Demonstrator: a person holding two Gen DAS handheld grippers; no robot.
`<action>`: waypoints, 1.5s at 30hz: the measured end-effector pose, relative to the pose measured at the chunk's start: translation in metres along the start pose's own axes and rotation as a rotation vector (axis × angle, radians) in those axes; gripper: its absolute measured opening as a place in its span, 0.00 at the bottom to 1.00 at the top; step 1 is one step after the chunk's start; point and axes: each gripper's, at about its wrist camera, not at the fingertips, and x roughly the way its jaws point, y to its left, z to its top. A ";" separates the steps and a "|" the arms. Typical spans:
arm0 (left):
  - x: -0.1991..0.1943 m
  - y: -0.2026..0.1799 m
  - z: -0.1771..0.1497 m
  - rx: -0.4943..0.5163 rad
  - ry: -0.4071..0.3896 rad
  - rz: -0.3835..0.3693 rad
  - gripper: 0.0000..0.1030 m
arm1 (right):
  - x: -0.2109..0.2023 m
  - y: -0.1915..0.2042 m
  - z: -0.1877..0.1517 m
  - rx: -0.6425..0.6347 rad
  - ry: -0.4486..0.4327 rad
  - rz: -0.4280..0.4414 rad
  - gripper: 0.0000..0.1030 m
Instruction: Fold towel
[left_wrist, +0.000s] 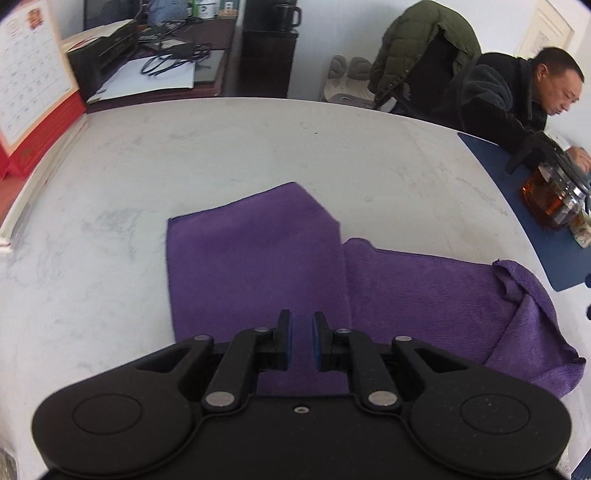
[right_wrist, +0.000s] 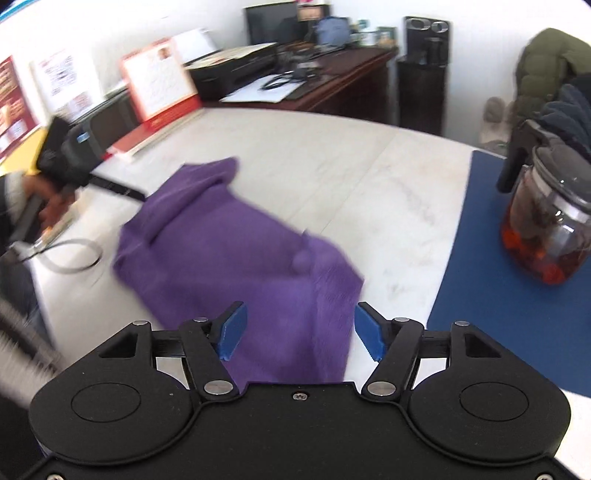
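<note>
white marble table (left_wrist: 221, 147) | dark wooden desk (right_wrist: 332, 74) | white walls (left_wrist: 332, 29)

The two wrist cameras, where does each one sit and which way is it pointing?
Left wrist: rides the left gripper, looking forward and down over the purple towel; its narrowly parted fingers show.
Right wrist: rides the right gripper, looking across the towel toward the other gripper; its wide-open fingers and the person's hand show.
Shared: towel, white table, glass teapot, blue mat.

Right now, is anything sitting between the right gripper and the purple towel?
Nothing visible. The right gripper, jaws spread, hangs directly over the towel. The glass teapot stands off to the right on the blue mat, clear of it.
</note>
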 end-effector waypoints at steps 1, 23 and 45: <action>0.007 -0.005 0.007 0.020 -0.002 -0.002 0.16 | 0.010 0.003 0.004 -0.002 0.000 -0.015 0.62; 0.087 -0.009 0.056 0.143 0.059 0.060 0.15 | 0.126 -0.003 0.043 -0.029 0.091 -0.070 0.62; -0.054 0.144 -0.046 -0.507 -0.094 0.239 0.04 | 0.069 -0.038 0.021 0.179 -0.014 -0.105 0.10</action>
